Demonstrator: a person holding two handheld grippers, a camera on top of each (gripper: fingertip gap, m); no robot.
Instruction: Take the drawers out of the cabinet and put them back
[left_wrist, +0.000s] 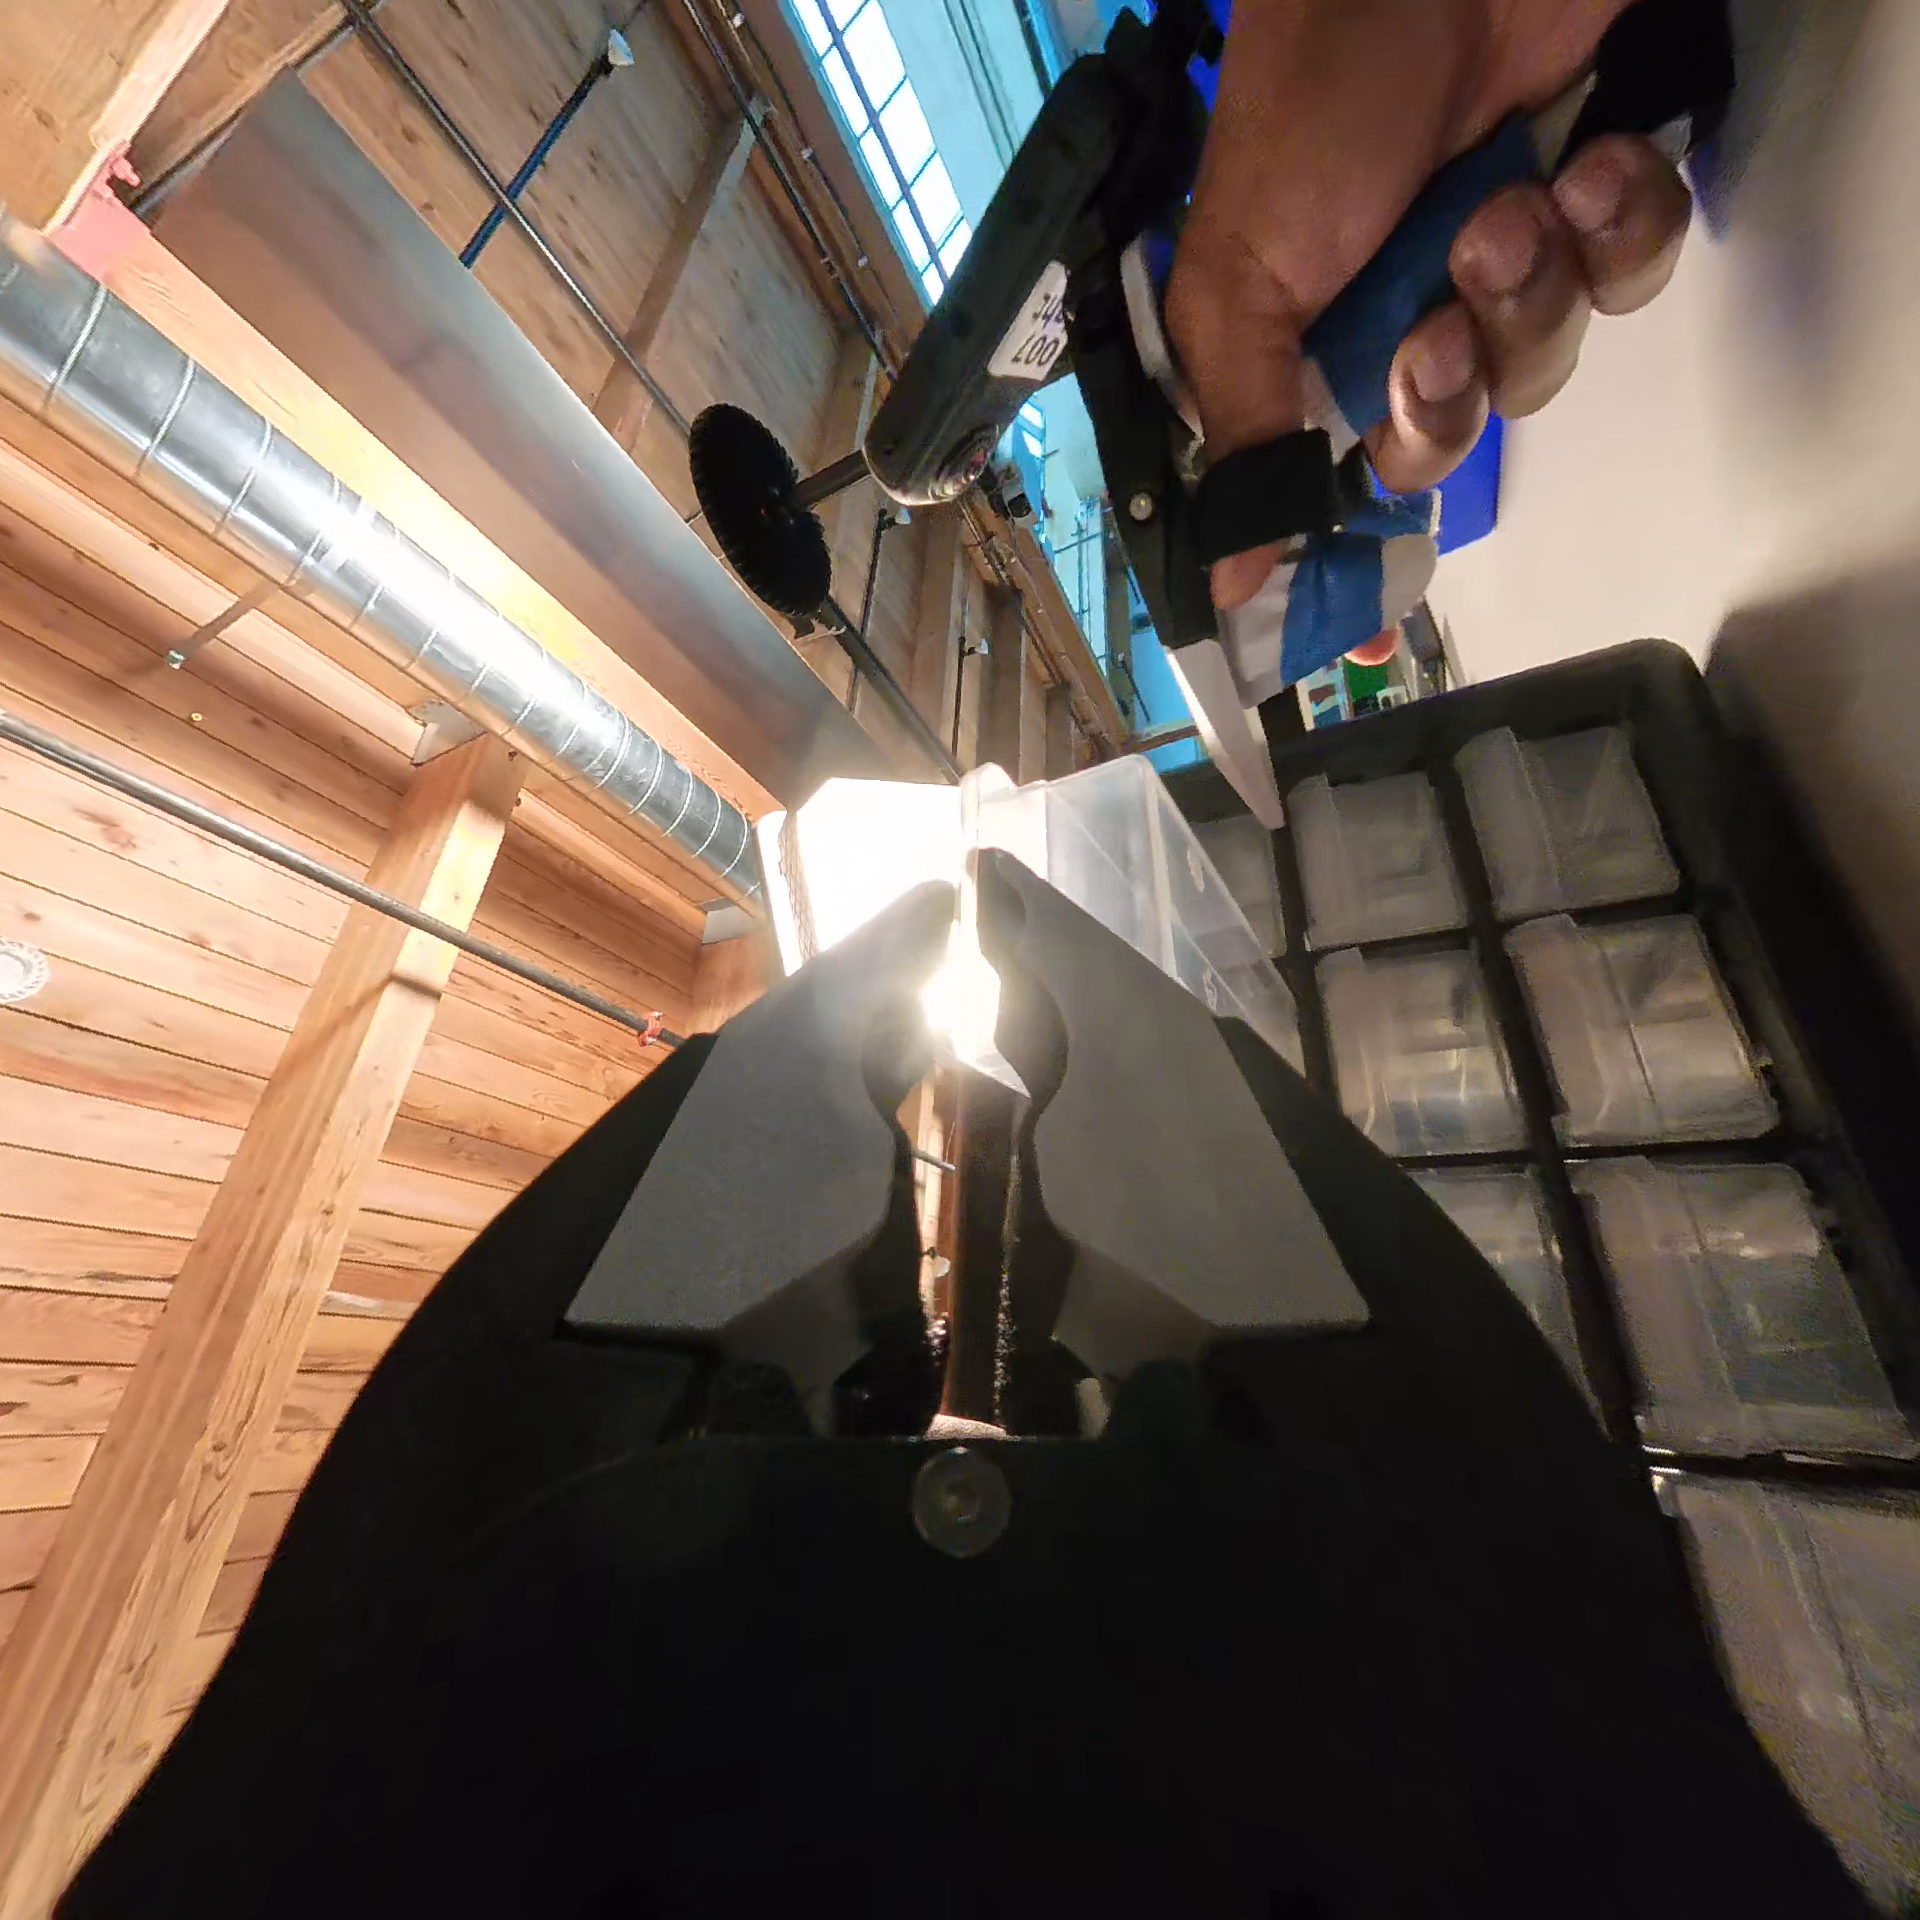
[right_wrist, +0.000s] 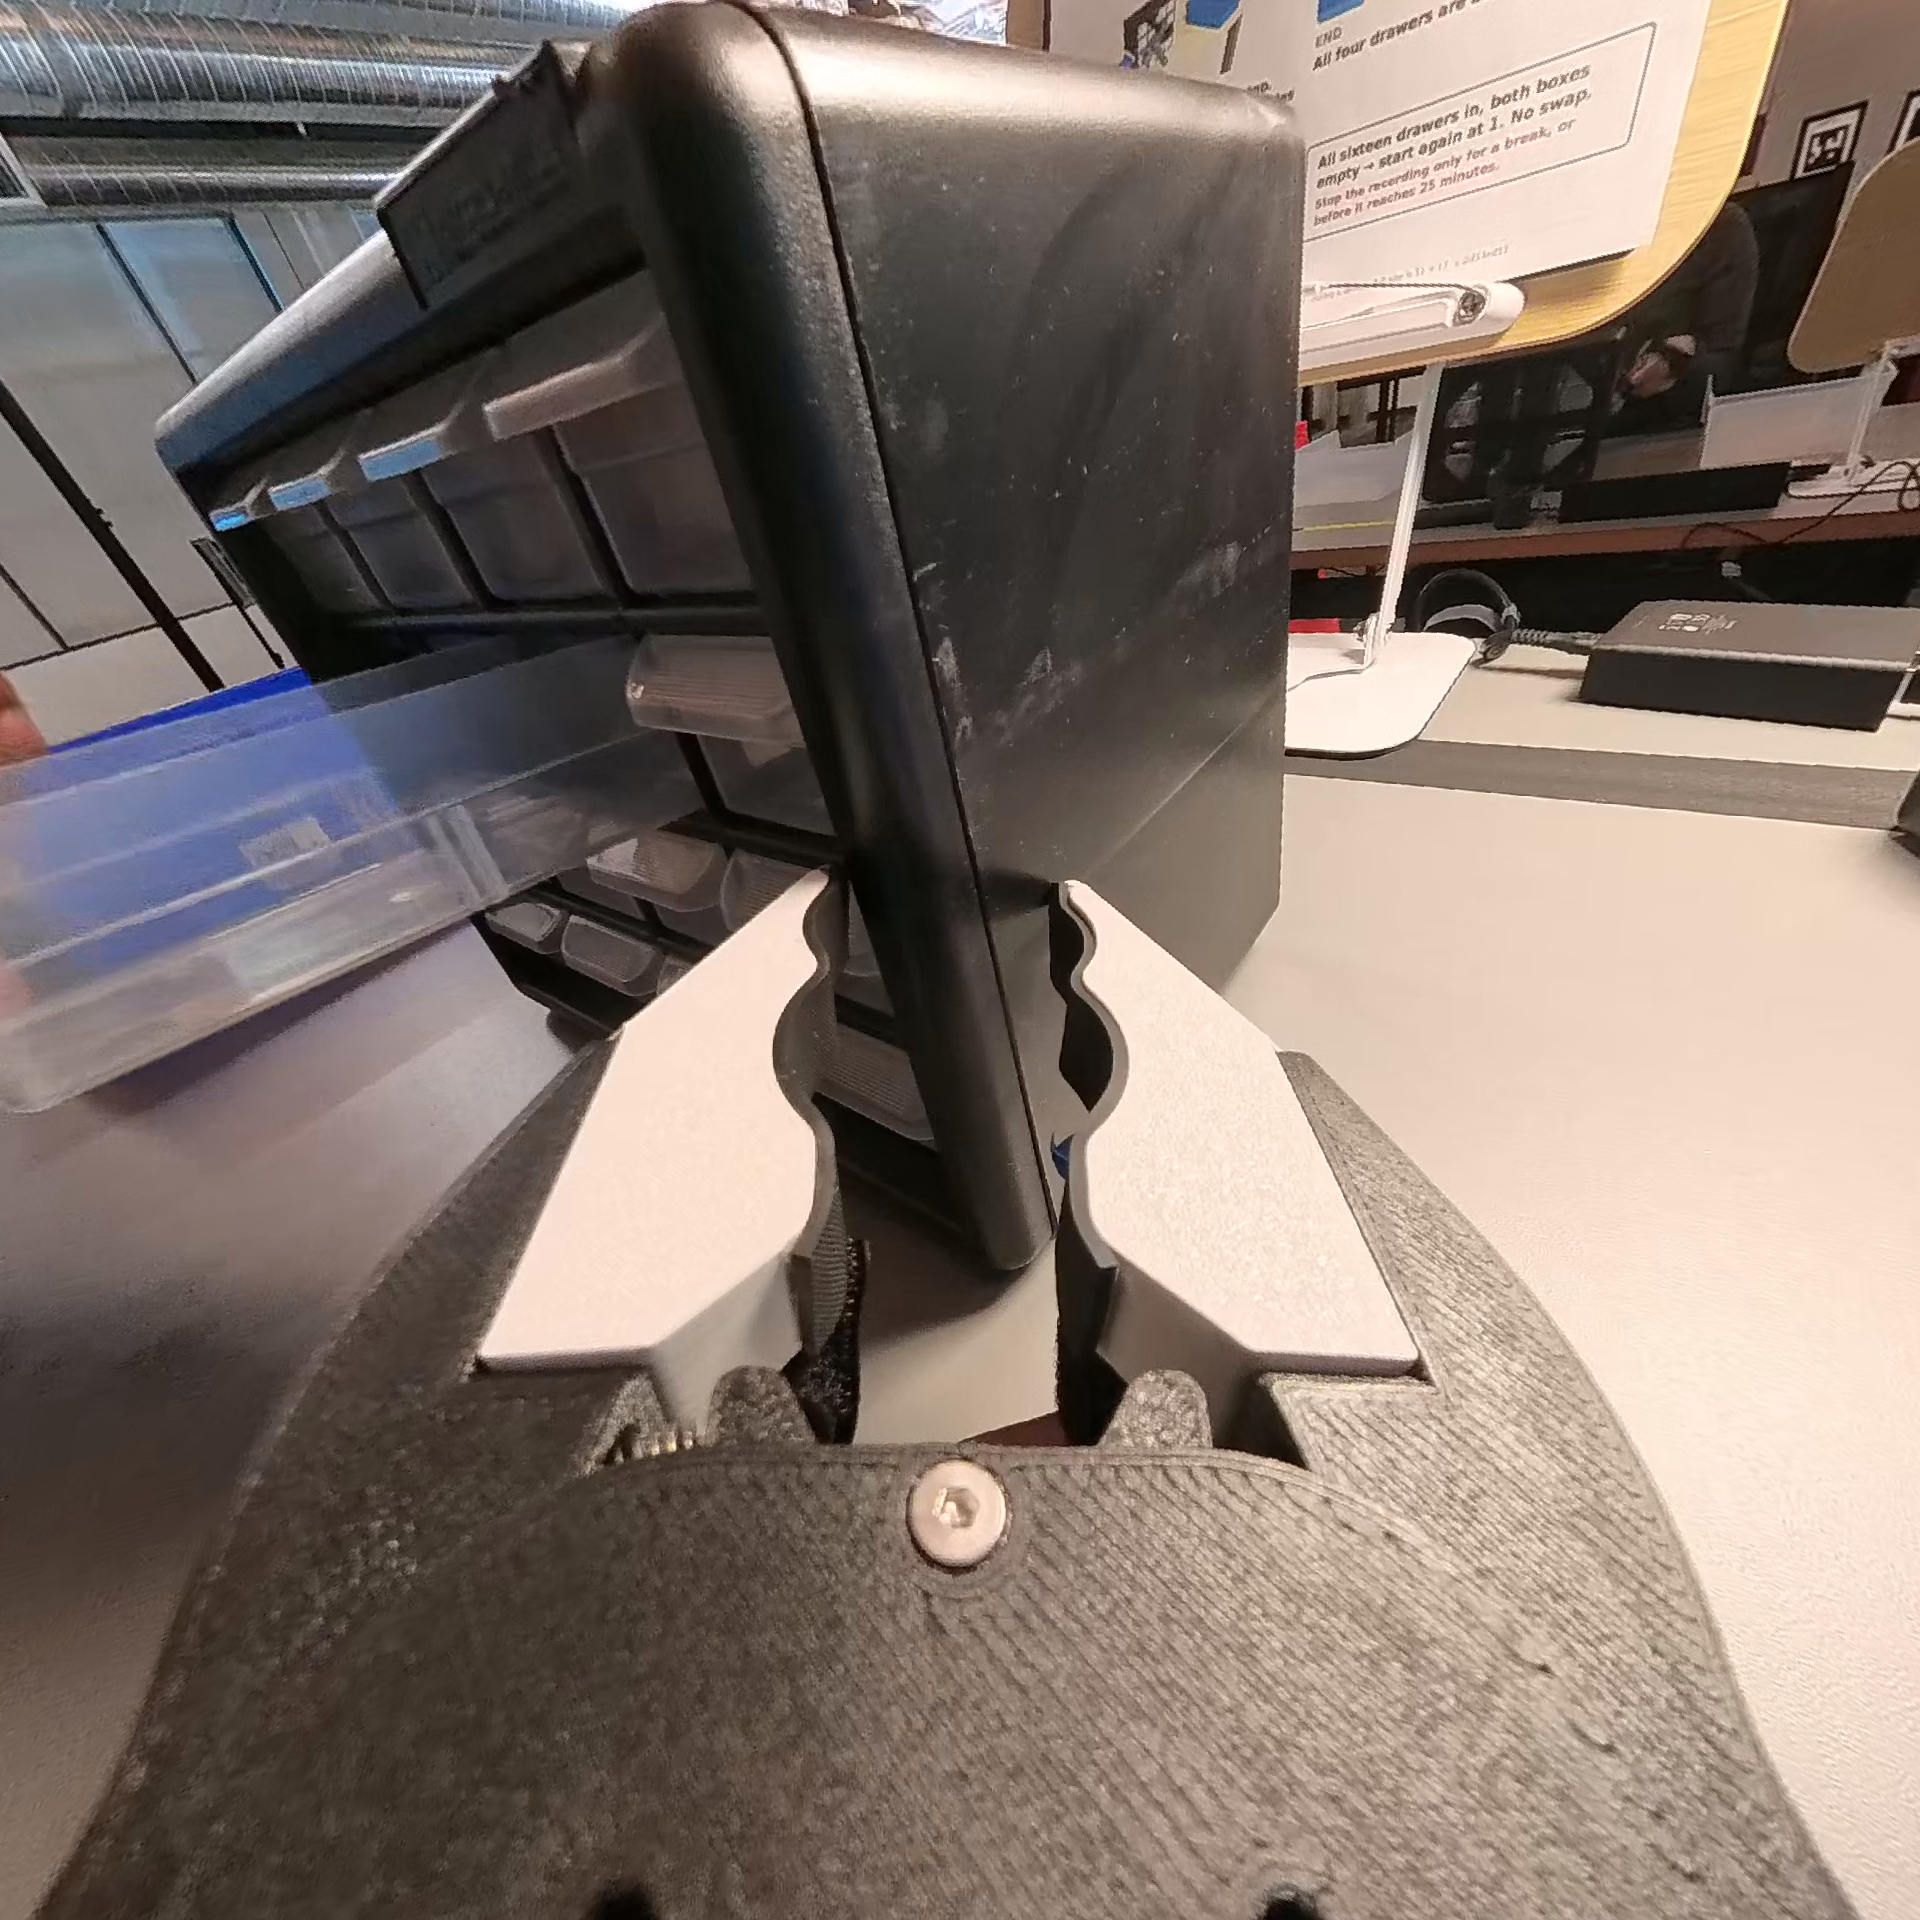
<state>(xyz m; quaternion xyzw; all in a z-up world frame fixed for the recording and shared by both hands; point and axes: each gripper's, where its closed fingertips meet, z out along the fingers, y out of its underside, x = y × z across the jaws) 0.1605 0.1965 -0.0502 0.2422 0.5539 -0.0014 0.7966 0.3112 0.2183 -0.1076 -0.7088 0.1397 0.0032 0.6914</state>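
My left gripper (left_wrist: 968, 904) pinches the clear drawer's (left_wrist: 1132, 883) front lip (1 thin edge), half out of the cabinet (right_wrist: 1039, 468); my right gripper (right_wrist: 940, 914) clamps its corner. Risk: twisting jams the drawer.

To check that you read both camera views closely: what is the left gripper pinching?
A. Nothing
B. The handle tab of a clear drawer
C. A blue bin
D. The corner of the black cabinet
B: the left gripper is shut on the thin front tab of the clear drawer, which juts from the black cabinet, whose corner sits between the right gripper's fingers.
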